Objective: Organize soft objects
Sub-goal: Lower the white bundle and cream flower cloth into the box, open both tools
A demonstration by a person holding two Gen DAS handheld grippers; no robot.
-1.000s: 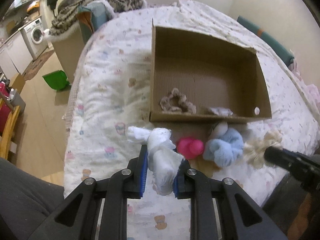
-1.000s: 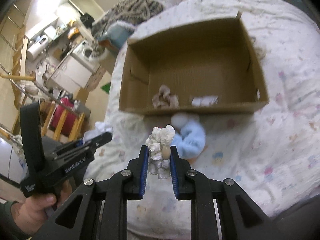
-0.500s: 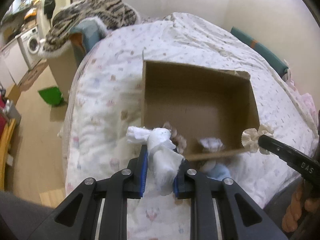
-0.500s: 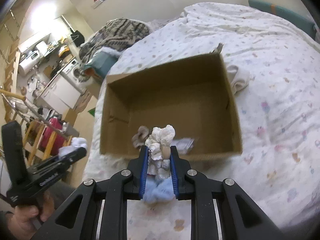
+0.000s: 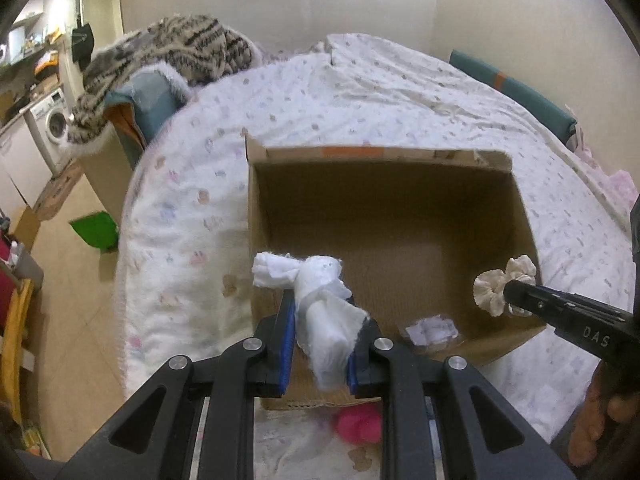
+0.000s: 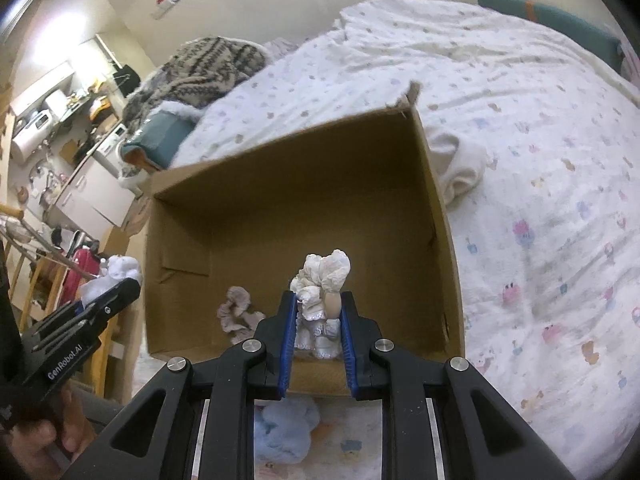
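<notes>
both grippers moved up from the bedspread (image 5: 400,92) to above the cardboard box (image 5: 384,158). left gripper (image 5: 320,334) clamped on white cloth (image 5: 320,312), right gripper (image 6: 318,322) on cream scrunchie (image 6: 324,280). release likely next; blue plush (image 6: 282,428) and pink item (image 5: 358,426) remain outside.

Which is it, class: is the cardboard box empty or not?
Not empty: the cardboard box holds a beige scrunchie and a small white item on its floor.
</notes>
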